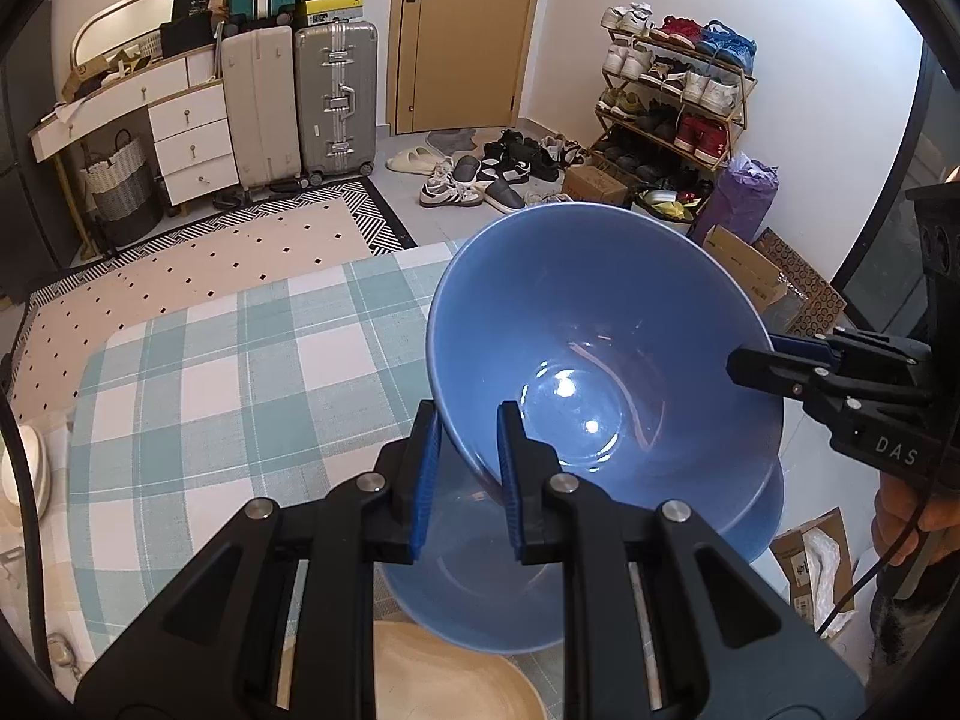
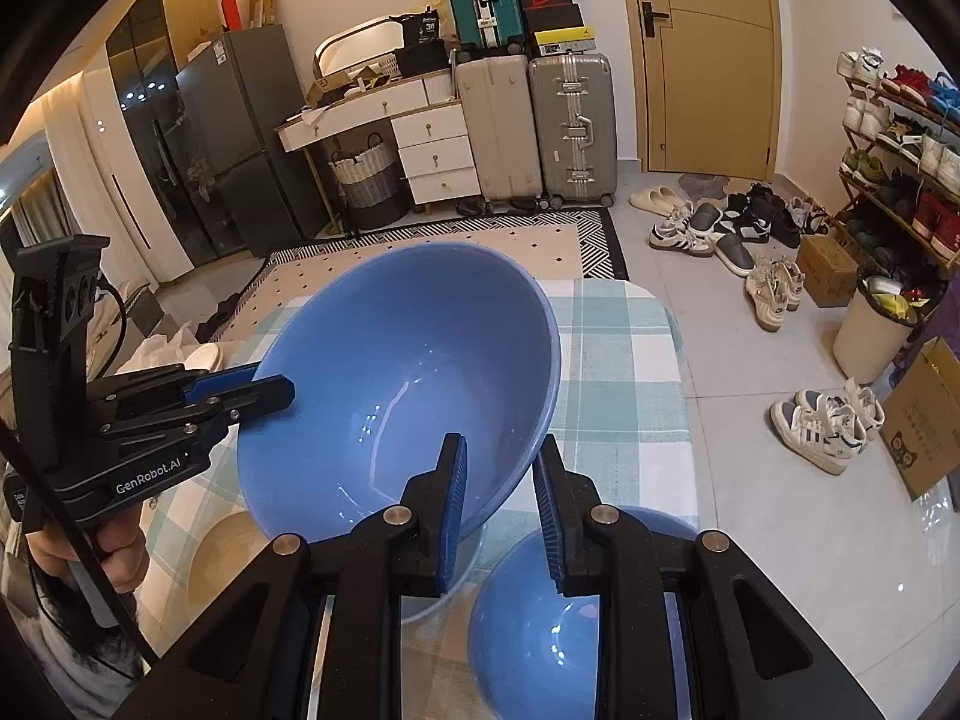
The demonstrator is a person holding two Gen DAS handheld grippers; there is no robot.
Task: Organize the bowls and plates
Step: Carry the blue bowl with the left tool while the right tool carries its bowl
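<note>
A large blue bowl [image 1: 600,324] [image 2: 408,360] hangs tilted above the table, held by its rim from two sides. My left gripper [image 1: 470,420] is shut on the near rim; in the right wrist view it [image 2: 282,390] clamps the bowl's left edge. My right gripper [image 2: 499,450] is shut on the rim nearest its camera, and in the left wrist view it [image 1: 744,366] grips the right edge. Below the lifted bowl a second blue bowl [image 1: 468,588] [image 2: 540,630] sits on the table. A beige plate [image 1: 444,678] [image 2: 228,564] lies beside it.
The table [image 1: 210,390] [image 2: 618,372] has a green and white checked cloth. A white dish [image 1: 24,468] [image 2: 204,354] sits at its left edge. Beyond it are a patterned rug [image 1: 240,252], shoes [image 2: 828,420], cardboard boxes [image 1: 750,270] and a bin [image 2: 870,336].
</note>
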